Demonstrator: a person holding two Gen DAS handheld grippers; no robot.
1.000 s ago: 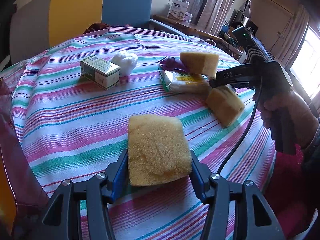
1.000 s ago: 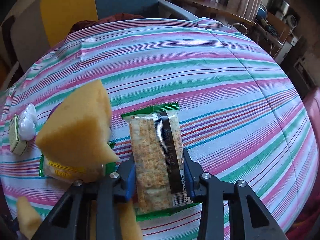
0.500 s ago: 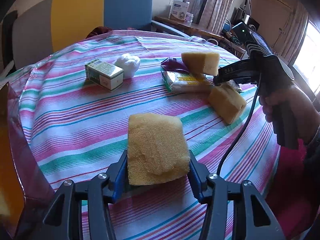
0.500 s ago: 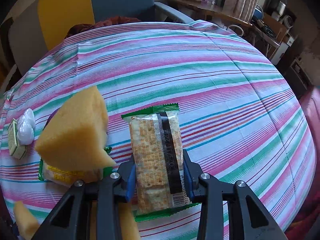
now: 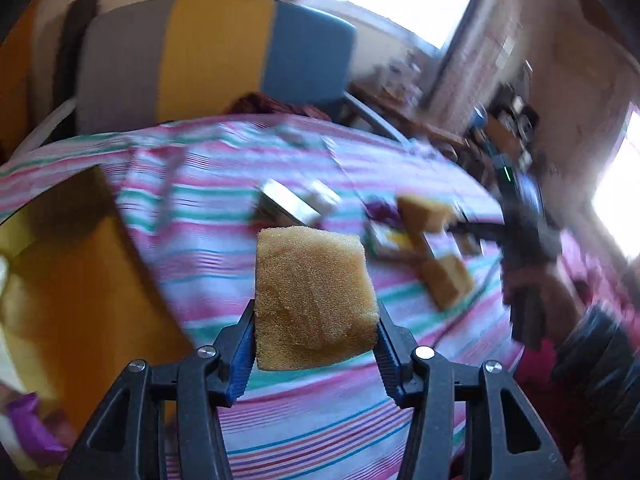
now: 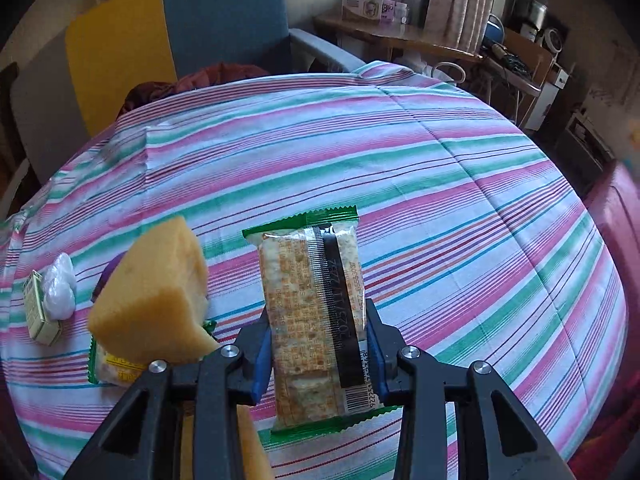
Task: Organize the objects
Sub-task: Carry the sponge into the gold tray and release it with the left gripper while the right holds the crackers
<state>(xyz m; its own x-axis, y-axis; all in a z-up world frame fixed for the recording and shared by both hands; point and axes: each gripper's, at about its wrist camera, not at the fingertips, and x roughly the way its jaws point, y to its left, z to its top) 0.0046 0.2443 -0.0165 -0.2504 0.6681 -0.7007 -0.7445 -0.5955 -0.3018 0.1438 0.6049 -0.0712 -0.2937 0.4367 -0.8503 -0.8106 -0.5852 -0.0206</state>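
- Gripping a yellow sponge [image 5: 314, 300], left gripper [image 5: 314, 344] has both blue pads pressed into its sides; jaws have just been closing a little further on it.
- Right gripper [image 6: 318, 354] clamps narrow on a cracker packet [image 6: 314, 320], upright between the pads, over the striped tablecloth [image 6: 440, 184].
- Left view only: orange bin [image 5: 76, 280] at 9 o'clock, person's hand [image 5: 532, 280] on the right gripper's handle at 3 o'clock, whole frame motion-blurred.
- Right view only, sharp: second sponge [image 6: 154, 300] at 9 o'clock on another green packet [image 6: 112, 364]; small green box [image 6: 40, 312] touching a white wad [image 6: 60, 292] at far 9 o'clock.
- Versus earlier: left view has swung left and lifted, bin now fills the left side, sponge clear of the cloth; right view barely changed.
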